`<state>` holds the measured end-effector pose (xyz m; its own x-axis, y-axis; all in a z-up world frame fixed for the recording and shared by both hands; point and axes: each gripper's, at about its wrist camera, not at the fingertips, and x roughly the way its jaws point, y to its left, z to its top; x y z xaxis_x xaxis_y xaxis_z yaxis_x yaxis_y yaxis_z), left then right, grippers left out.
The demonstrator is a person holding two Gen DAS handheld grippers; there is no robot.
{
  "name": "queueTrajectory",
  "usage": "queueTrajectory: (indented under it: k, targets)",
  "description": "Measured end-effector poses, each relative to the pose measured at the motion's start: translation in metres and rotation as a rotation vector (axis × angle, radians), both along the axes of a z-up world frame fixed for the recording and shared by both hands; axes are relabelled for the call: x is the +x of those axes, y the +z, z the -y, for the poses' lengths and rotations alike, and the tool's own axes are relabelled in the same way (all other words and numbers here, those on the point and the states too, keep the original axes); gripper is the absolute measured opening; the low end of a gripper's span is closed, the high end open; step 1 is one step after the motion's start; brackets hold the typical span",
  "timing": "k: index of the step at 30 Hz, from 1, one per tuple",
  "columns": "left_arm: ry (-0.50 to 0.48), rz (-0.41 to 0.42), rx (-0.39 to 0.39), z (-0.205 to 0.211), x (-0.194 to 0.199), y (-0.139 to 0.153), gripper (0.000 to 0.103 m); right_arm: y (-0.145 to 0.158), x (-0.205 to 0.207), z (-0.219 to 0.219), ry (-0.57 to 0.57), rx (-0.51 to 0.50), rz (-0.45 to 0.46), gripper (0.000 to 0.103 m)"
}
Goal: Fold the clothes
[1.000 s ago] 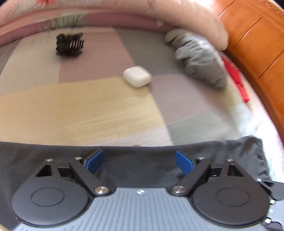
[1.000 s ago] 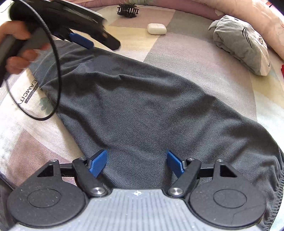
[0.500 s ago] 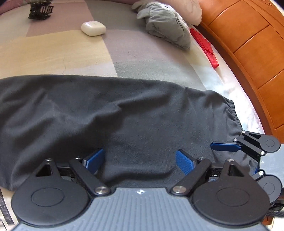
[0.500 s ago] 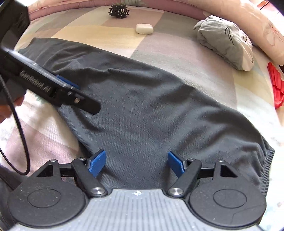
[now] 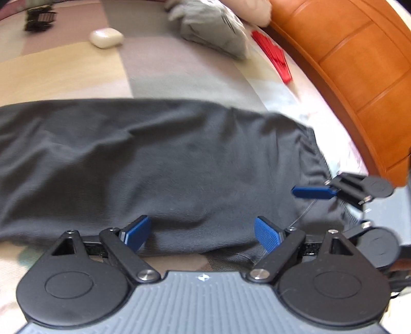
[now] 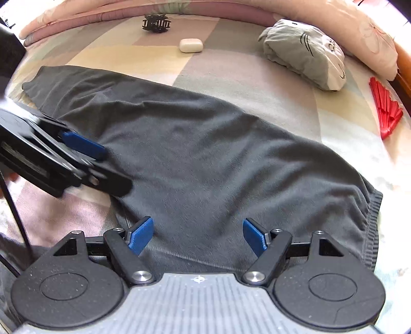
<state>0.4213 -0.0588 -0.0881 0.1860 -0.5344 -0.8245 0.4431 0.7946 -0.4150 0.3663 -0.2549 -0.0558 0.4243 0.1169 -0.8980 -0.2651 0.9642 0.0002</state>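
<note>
A dark grey garment (image 5: 179, 159) lies spread across the patchwork bedsheet (image 5: 64, 74), its ribbed waistband (image 6: 372, 226) at the right end. My left gripper (image 5: 201, 232) hovers open over the garment's near edge, with nothing pinched between its blue pads. My right gripper (image 6: 197, 235) also stands open, above the cloth near the waistband end. In the right wrist view the left gripper (image 6: 113, 167) reaches in from the left over the garment (image 6: 205, 154). A blue pad (image 5: 312, 192) of the right gripper shows at the right of the left wrist view.
A folded light grey garment with a cat face (image 6: 305, 51) lies at the back right. A white case (image 6: 191, 45) and a black clip (image 6: 156, 23) sit further back, a red fan (image 6: 385, 110) at the right. An orange wooden board (image 5: 346, 64) borders the bed.
My left gripper has swept along the garment toward the waistband end and tipped down, so the cloth now fills its view. The right gripper shifted slightly; both stay open.
</note>
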Motion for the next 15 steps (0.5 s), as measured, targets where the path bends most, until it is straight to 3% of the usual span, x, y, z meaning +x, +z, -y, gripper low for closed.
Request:
queueTrajectory:
  k: [3,8,11,15]
  targets:
    - [0.0,0.006,0.036,0.004,-0.011,-0.006,0.087,0.001,-0.008,0.003,-0.006,-0.007,-0.004,0.081]
    - [-0.047,-0.082,0.074,0.0,-0.029,0.0,0.088,0.005,-0.015,0.01,-0.024,-0.004,-0.009,0.081]
    - [-0.041,0.003,0.053,-0.005,-0.012,0.013,0.086,0.009,-0.015,0.014,-0.03,-0.009,0.017,0.081]
    - [0.02,0.006,0.087,-0.003,0.008,0.006,0.086,0.011,-0.015,0.019,-0.049,-0.019,0.024,0.081]
